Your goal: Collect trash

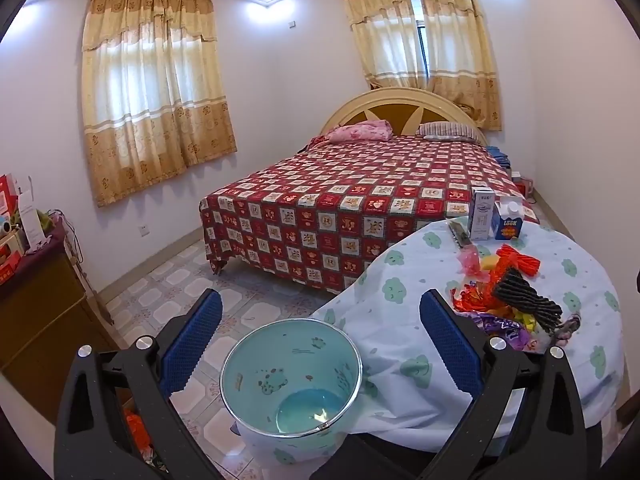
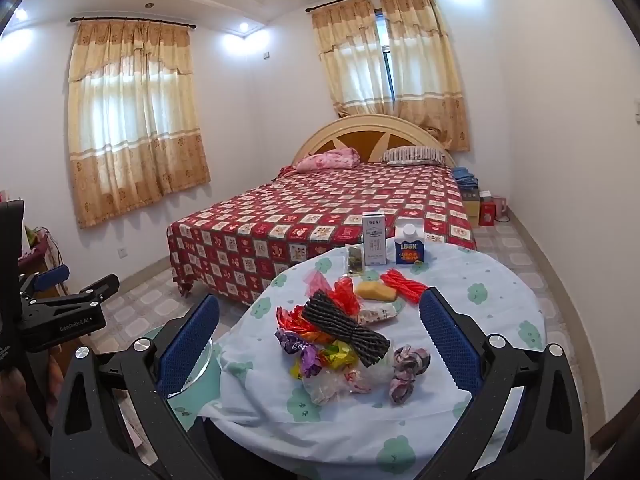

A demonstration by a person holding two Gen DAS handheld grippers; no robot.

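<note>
At your far left the left gripper (image 1: 320, 344) hangs over the floor with its fingers (image 1: 192, 344) spread wide and holding nothing. Between them, at 6 o'clock in the left wrist view, stands the pale blue trash bin (image 1: 292, 380), upright, mouth open toward you, its rim touching the hanging edge of the cloud-print cloth. It looks empty but for a speck at the bottom.

Moving right, the round worktop (image 2: 500, 304) carries the trash. Your right gripper (image 2: 320, 340) hovers above its near edge, fingers (image 2: 448, 340) also spread wide and empty, and the pile of crumpled candy wrappers (image 2: 320, 352) sits almost dead centre between them. Across the pile lies a dark rope bundle (image 2: 346, 330), its long axis running from 10 o'clock to 4 o'clock, the far end pointing toward the bed. Just beside it at 4 o'clock is a knotted purple scrunchie (image 2: 408, 372); toward 12 o'clock lie a yellow sponge-like block (image 2: 376, 291) and a red cord bundle (image 2: 404, 286), whose long axis runs roughly 10 to 4. Two cartons stand upright at the far rim, a white one (image 2: 374, 240) and a blue one (image 2: 409, 246).

The right hand is plainly the nearer one to the pile, while the bin lies off at 8 o'clock from those fingers, under your left hand. I judge you would turn the fingers across the rope's long axis.
</note>
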